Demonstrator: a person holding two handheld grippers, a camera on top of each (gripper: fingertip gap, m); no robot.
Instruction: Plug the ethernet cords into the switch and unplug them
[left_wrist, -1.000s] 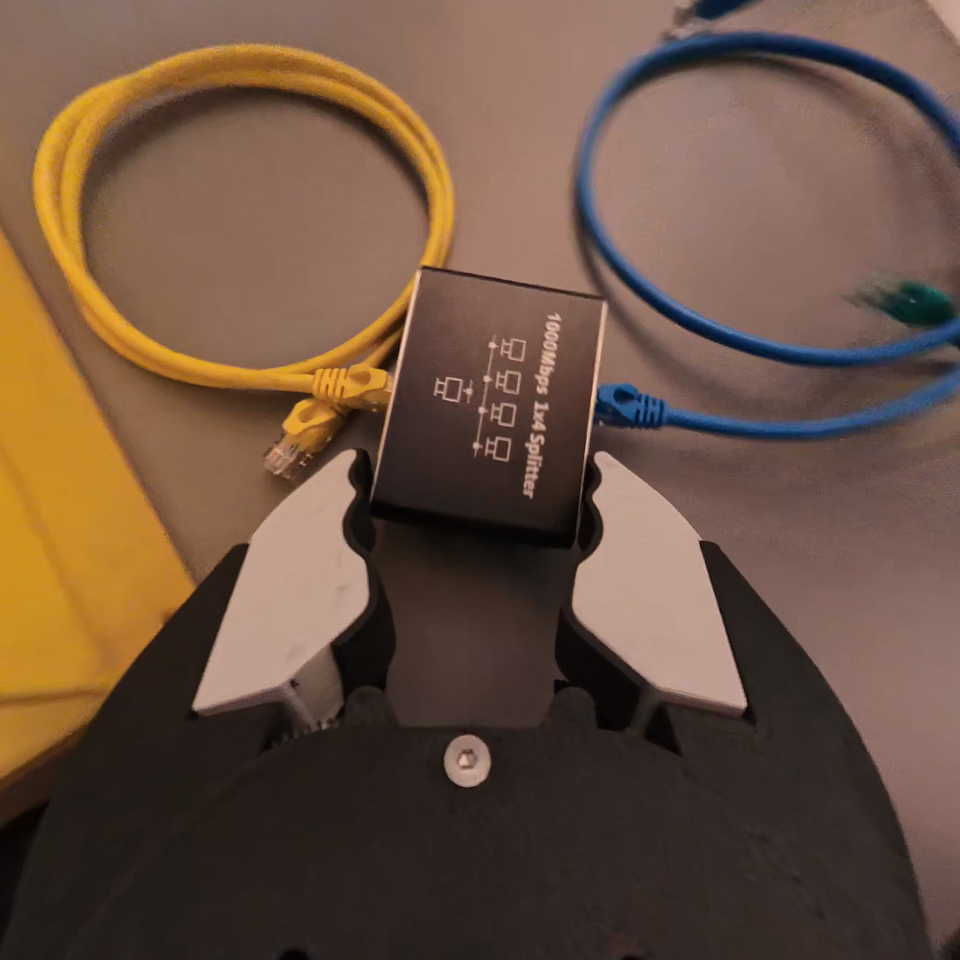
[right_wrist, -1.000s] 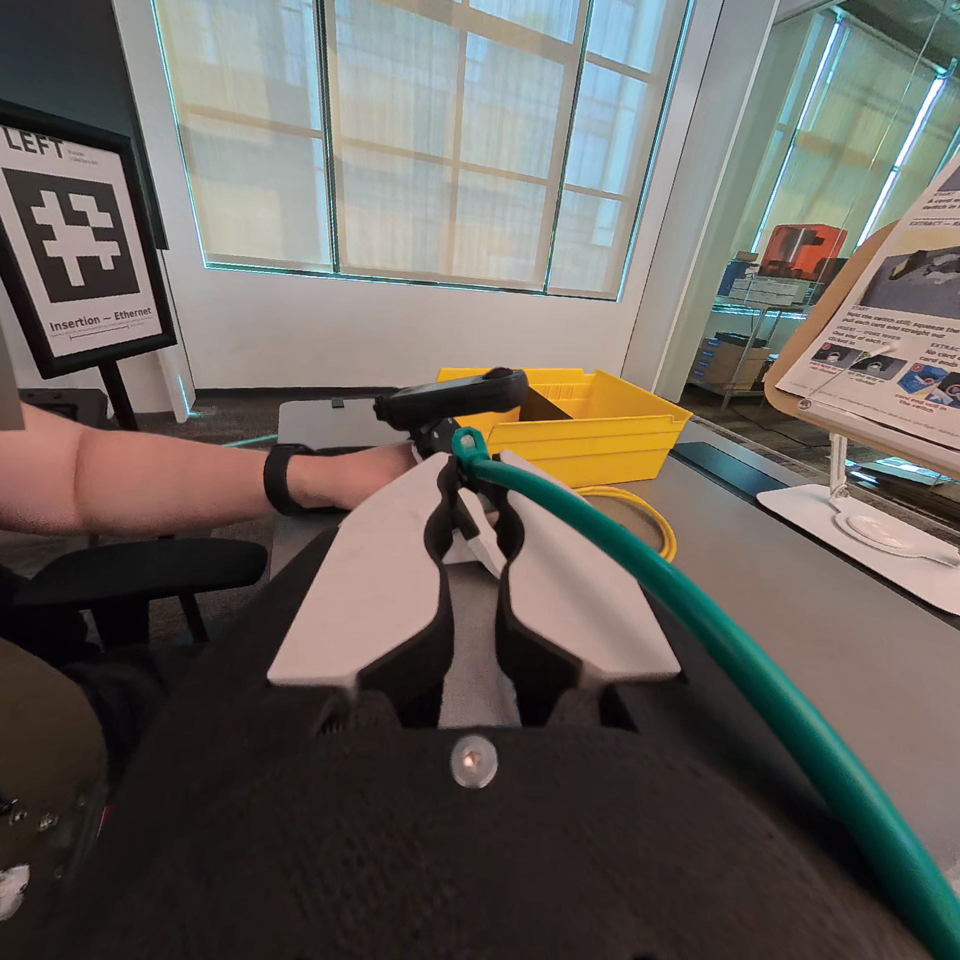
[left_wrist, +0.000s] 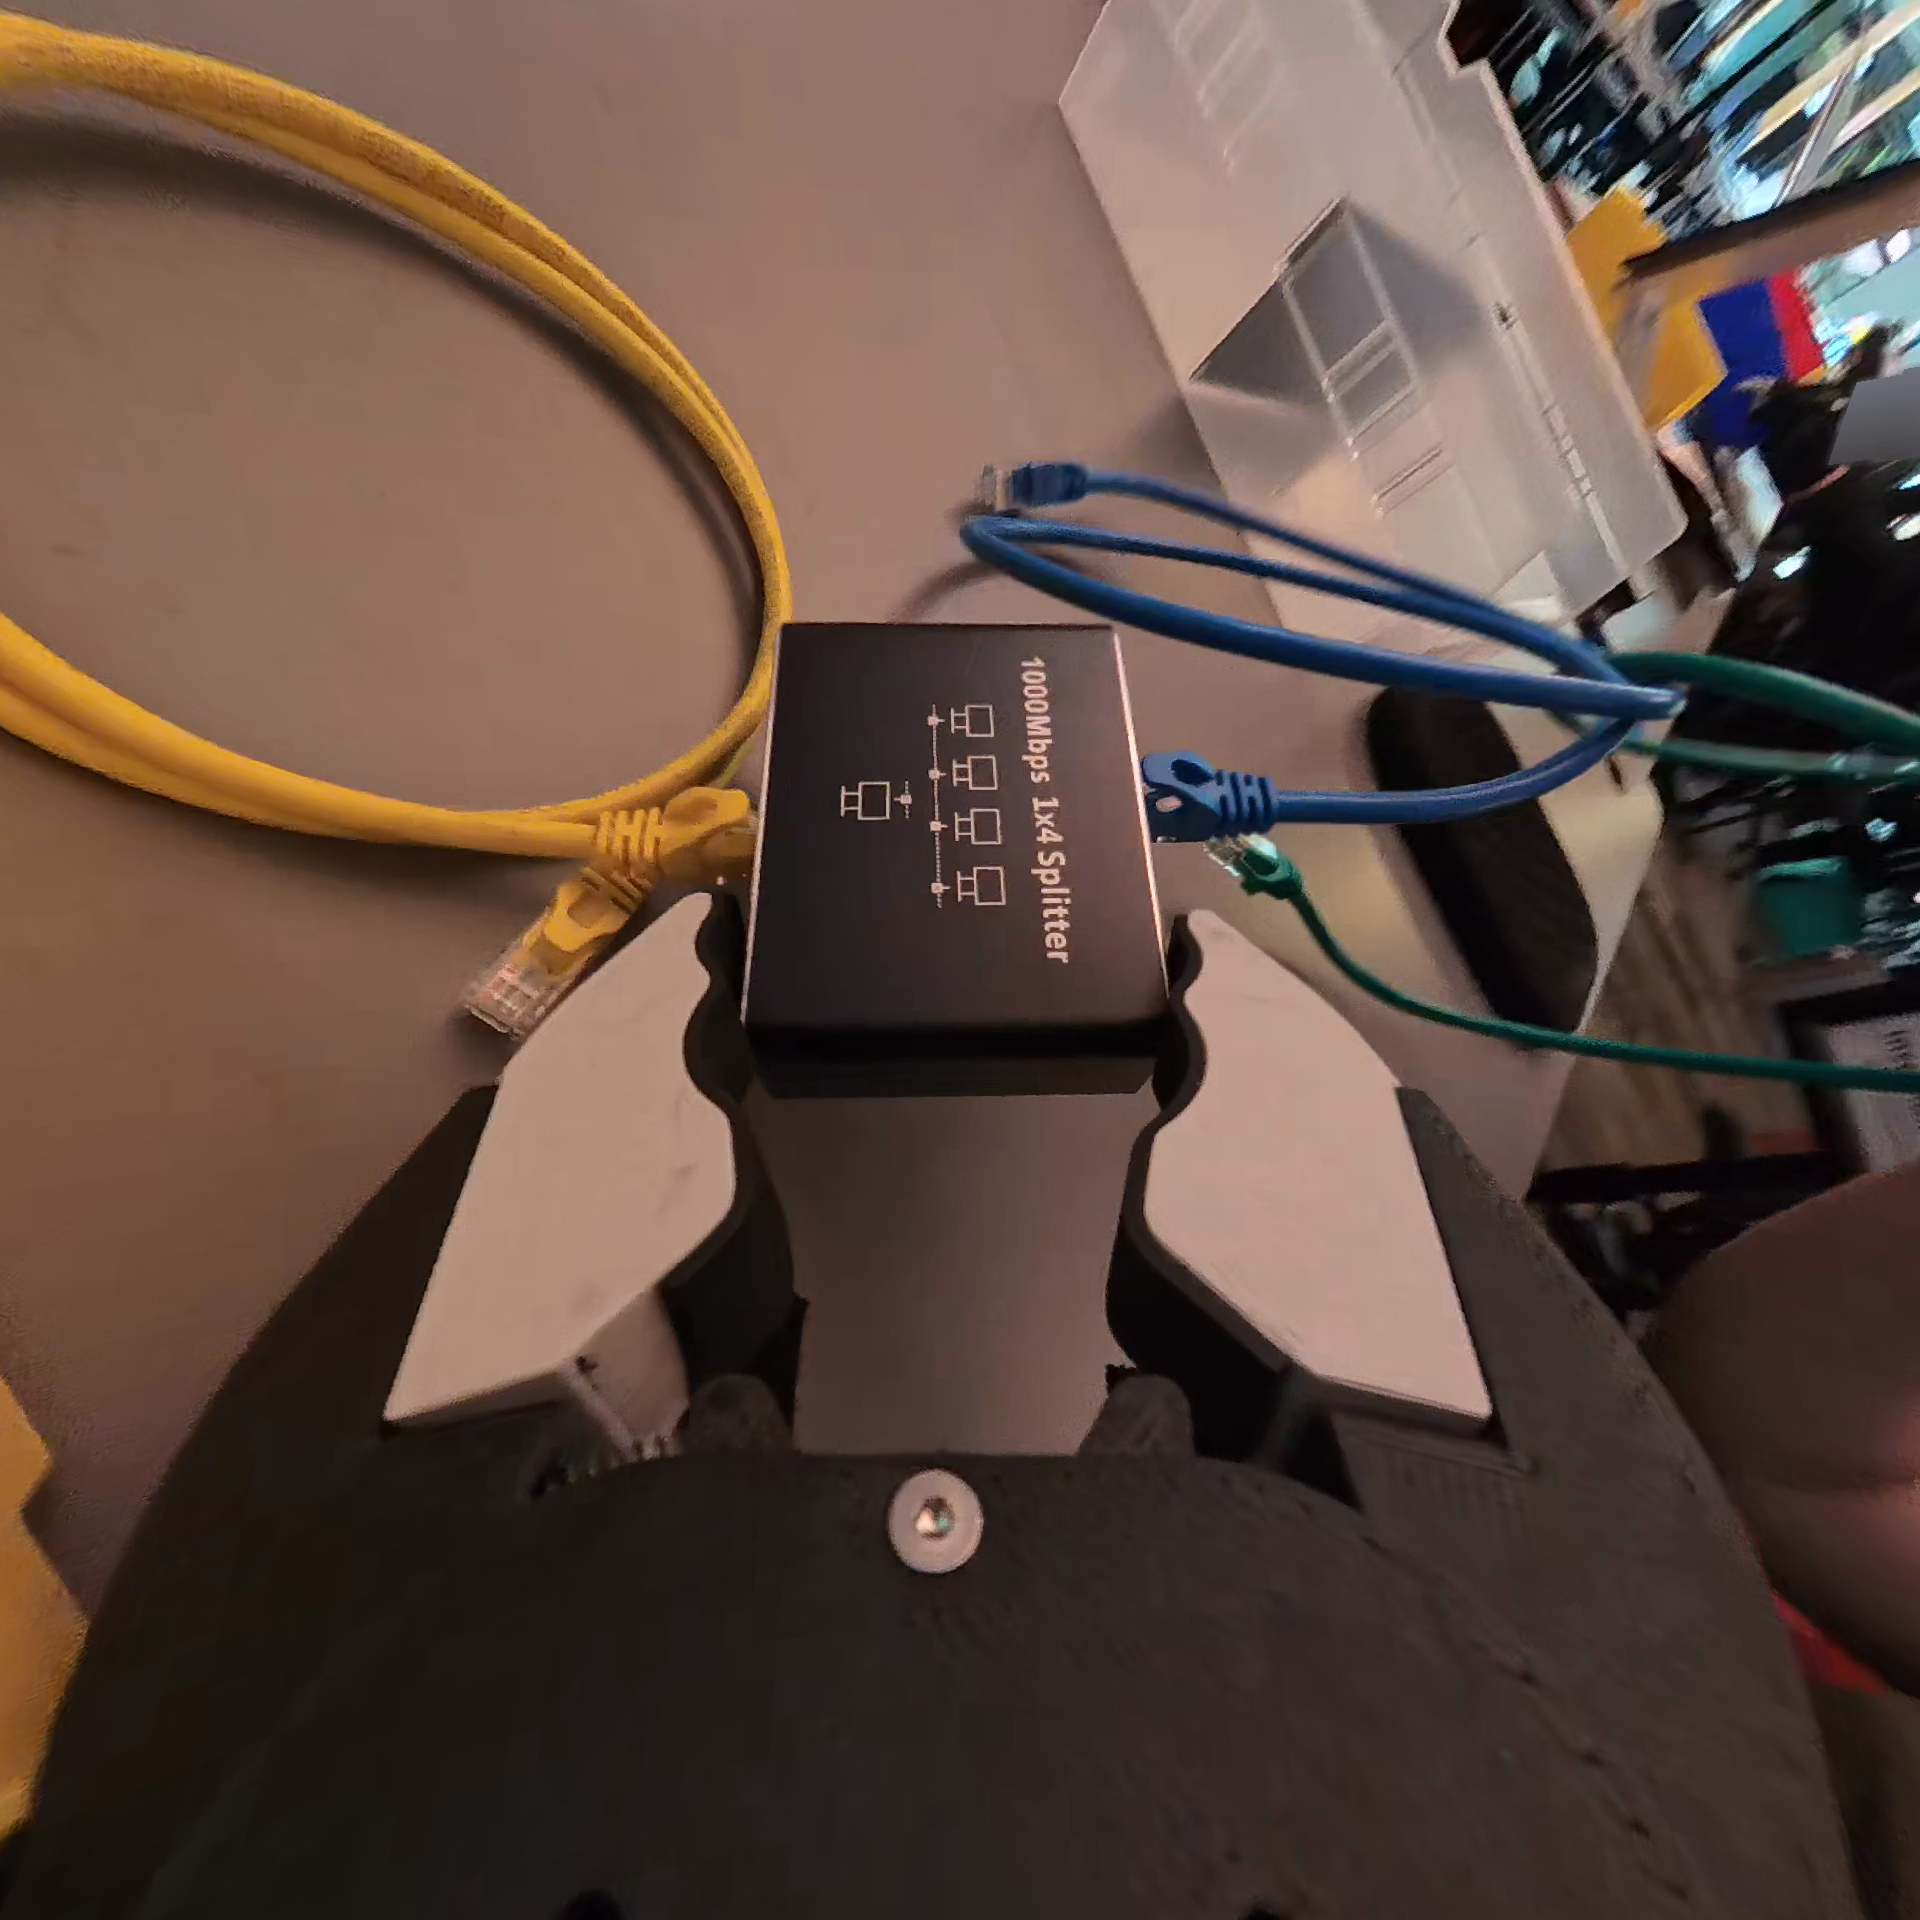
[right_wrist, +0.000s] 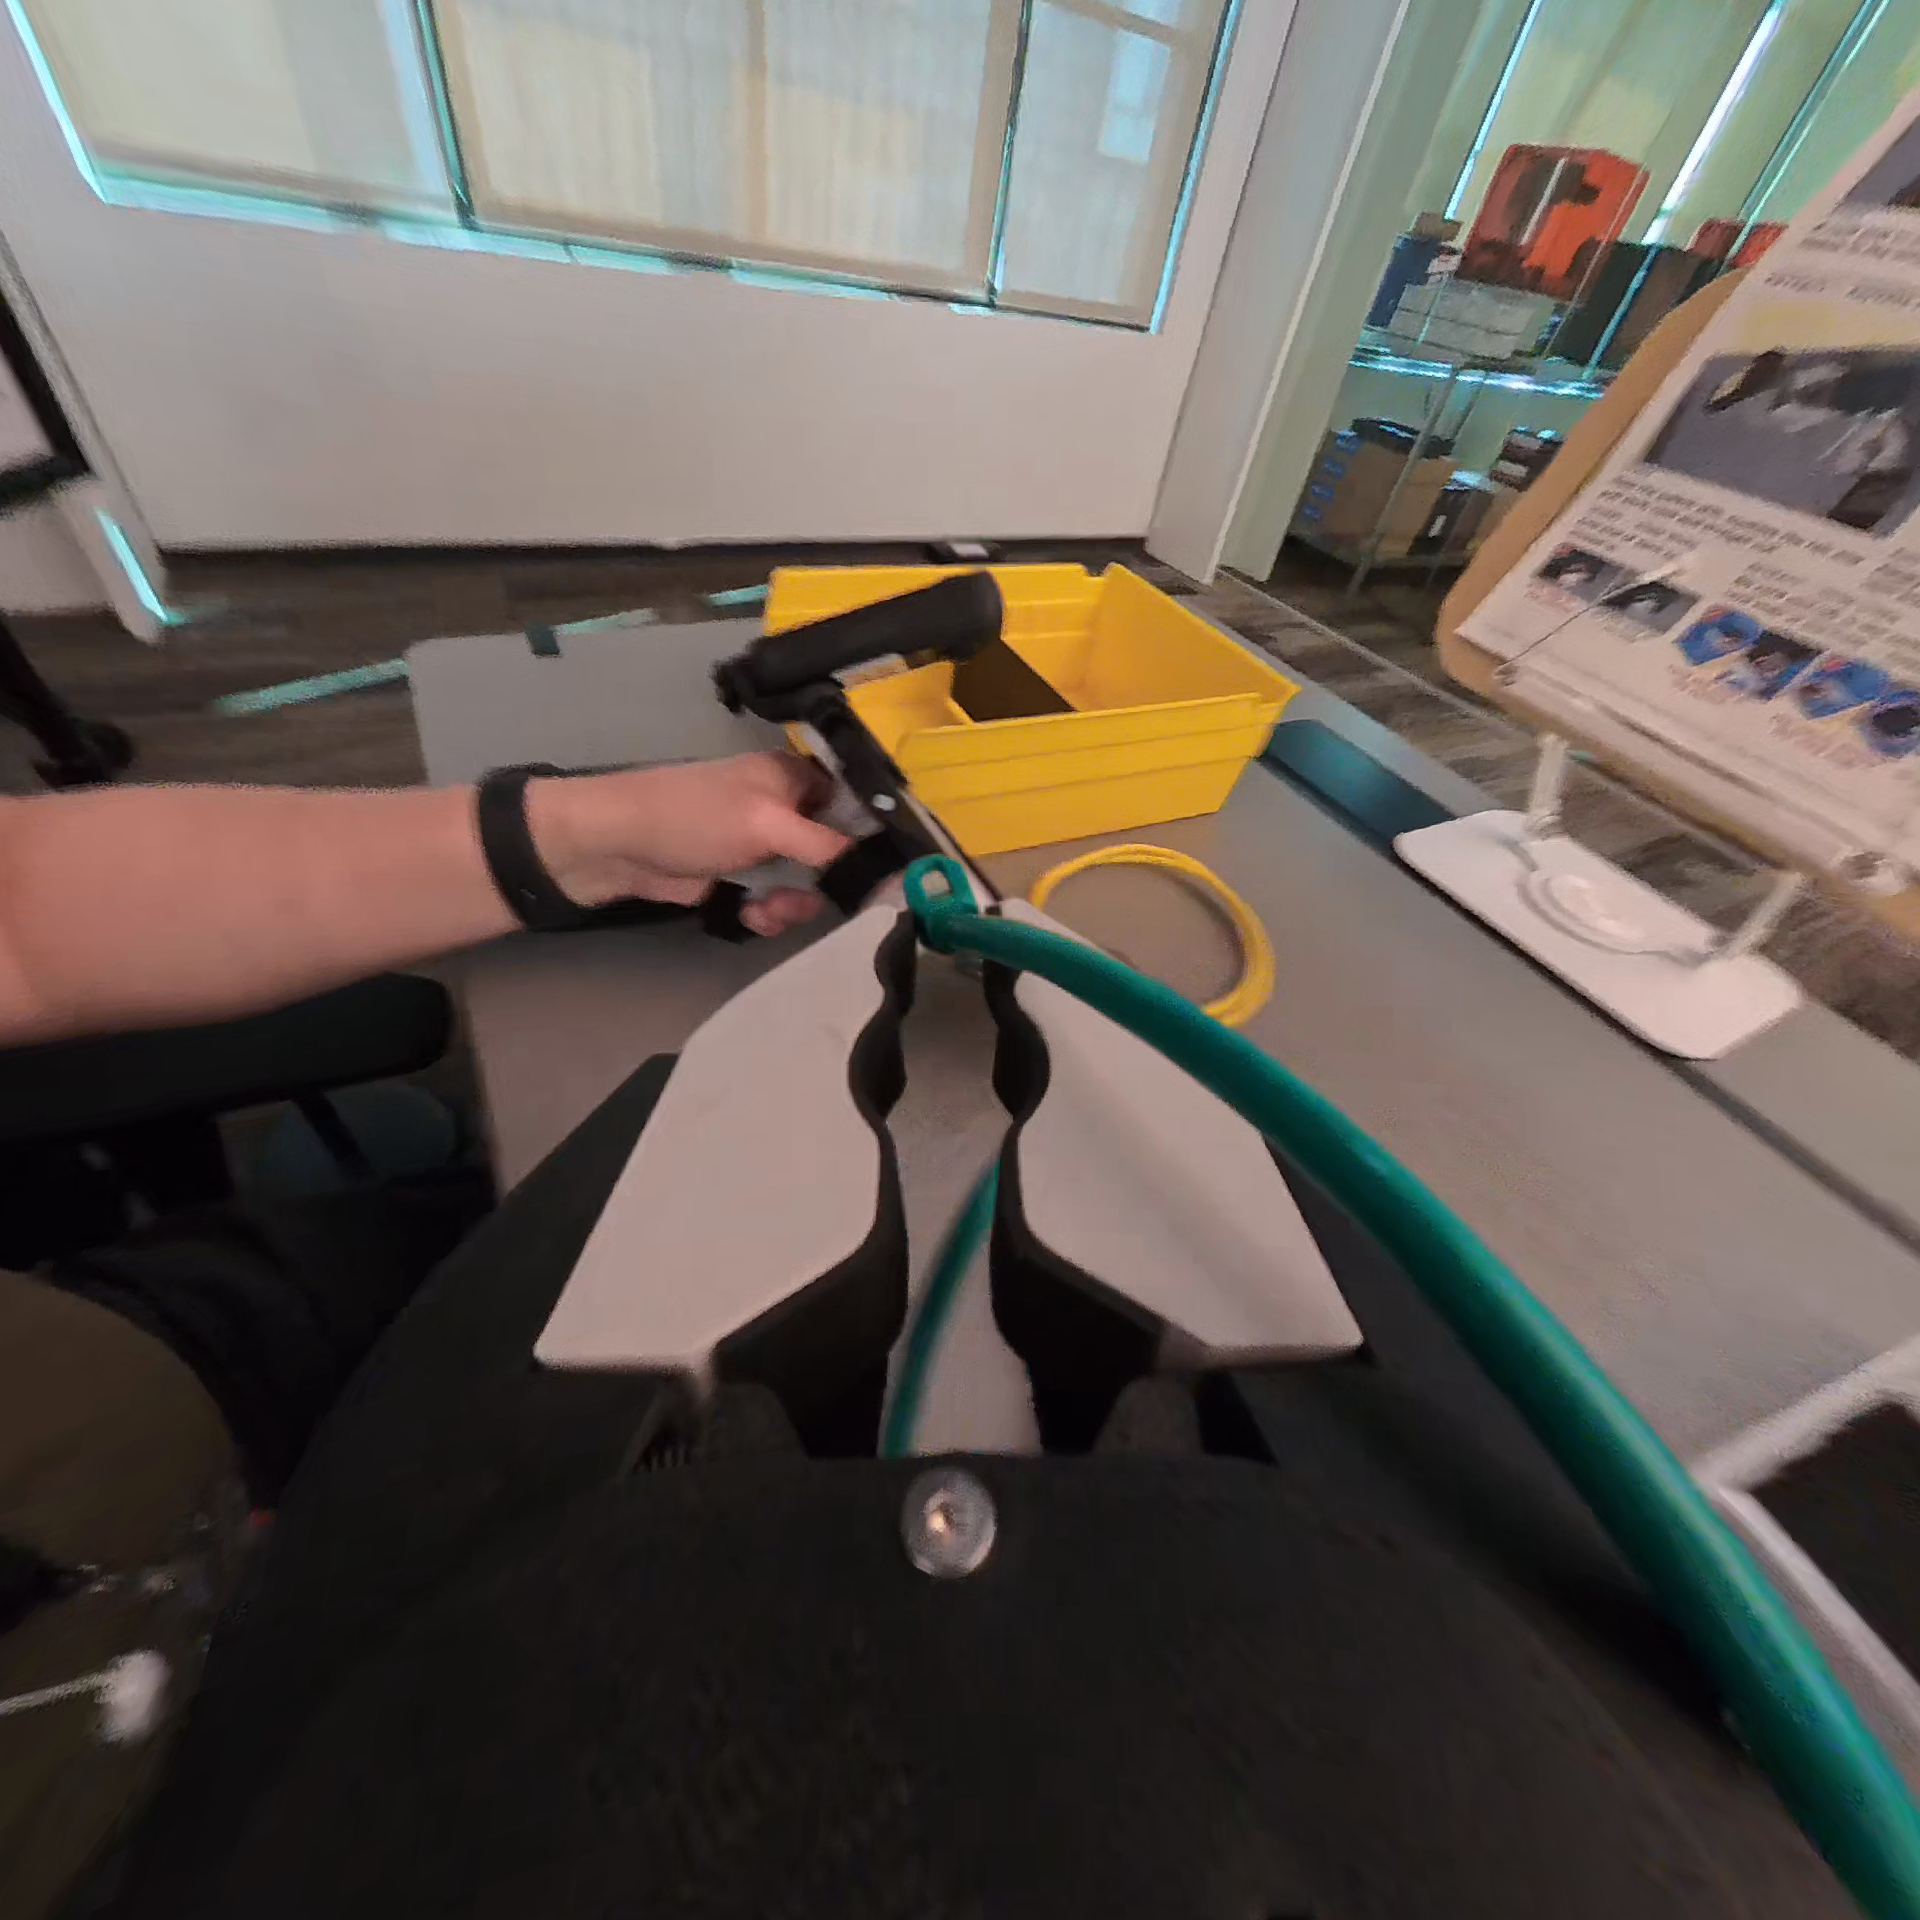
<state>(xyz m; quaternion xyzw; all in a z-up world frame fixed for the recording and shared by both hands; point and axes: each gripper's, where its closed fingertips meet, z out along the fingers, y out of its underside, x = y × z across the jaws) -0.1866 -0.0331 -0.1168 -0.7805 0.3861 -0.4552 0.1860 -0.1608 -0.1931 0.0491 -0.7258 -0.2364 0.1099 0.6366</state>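
My left gripper (left_wrist: 951, 925) is shut on the black switch (left_wrist: 935, 821), holding its near end over the grey table (left_wrist: 312, 468). A yellow cord (left_wrist: 416, 790) is plugged into the switch's left side, and its other plug (left_wrist: 530, 961) lies loose. A blue cord's plug (left_wrist: 1205, 795) sits in the right side. A green plug (left_wrist: 1257, 862) hovers just below the blue one, apart from the switch. In the right wrist view my right gripper (right_wrist: 945, 935) is shut on the green cord (right_wrist: 1351, 1195) at its boot.
A yellow bin (right_wrist: 1091, 769) stands at the table's far end. A sheet on a white stand (right_wrist: 1600, 935) is at the right, and a clear plastic stand (left_wrist: 1351, 312) is beyond the blue cord. A person's hand (right_wrist: 675, 831) holds the left gripper. The yellow cord coil (right_wrist: 1164, 935) lies ahead.
The green plug has moved in close to the switch's right side. The left wrist view has swung to the right. The right gripper has tipped down towards the table.
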